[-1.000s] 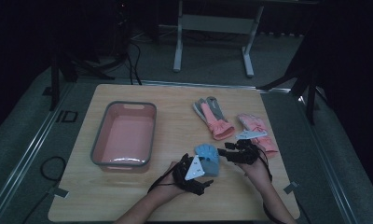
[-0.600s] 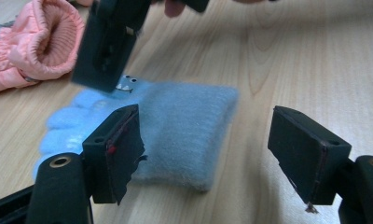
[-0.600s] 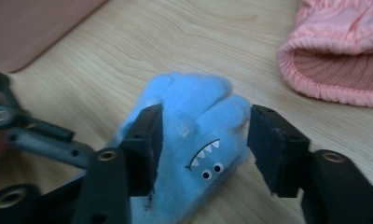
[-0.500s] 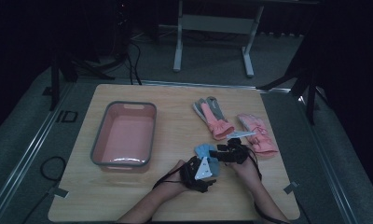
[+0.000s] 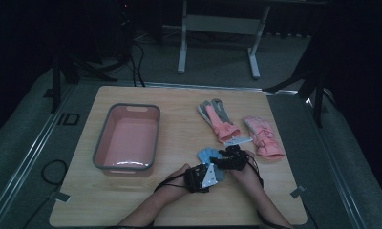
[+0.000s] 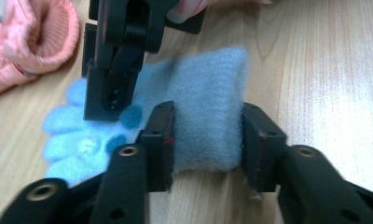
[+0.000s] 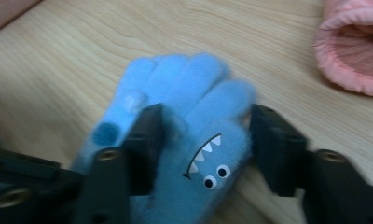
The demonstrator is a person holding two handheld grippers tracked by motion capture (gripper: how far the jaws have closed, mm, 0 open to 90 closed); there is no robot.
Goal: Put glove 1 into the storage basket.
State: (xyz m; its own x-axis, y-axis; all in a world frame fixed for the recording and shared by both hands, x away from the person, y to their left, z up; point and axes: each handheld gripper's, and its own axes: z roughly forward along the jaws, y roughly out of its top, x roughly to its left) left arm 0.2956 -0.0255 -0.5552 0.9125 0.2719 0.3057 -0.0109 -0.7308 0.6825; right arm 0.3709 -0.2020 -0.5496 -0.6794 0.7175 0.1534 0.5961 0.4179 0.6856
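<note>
Left gripper [image 6: 205, 140] has the cuff end of the blue glove [image 6: 198, 112] between its jaws, and both pads look pressed into the fleece; those jaws have just been closing on it. Right gripper [image 7: 205, 140] straddles the finger end of the same glove [image 7: 194, 154], right over the printed teeth and eyes, jaws half wide. You can't quite tell if its pads bite yet; the far pad looks touching, the near one is blurred. Your glove lies flat on the table [image 5: 179, 210], directly under both tools.

Progress, as I read it: early. Grip on the blue glove is forming, nothing lifted. The bin [image 5: 127, 138] sits well off to the left of the left gripper with no glove in it. Two pink gloves [image 5: 263, 138] lie beyond the right gripper, untouched. Likely left: lift, carry to bin, release, repeat for the pink ones.
</note>
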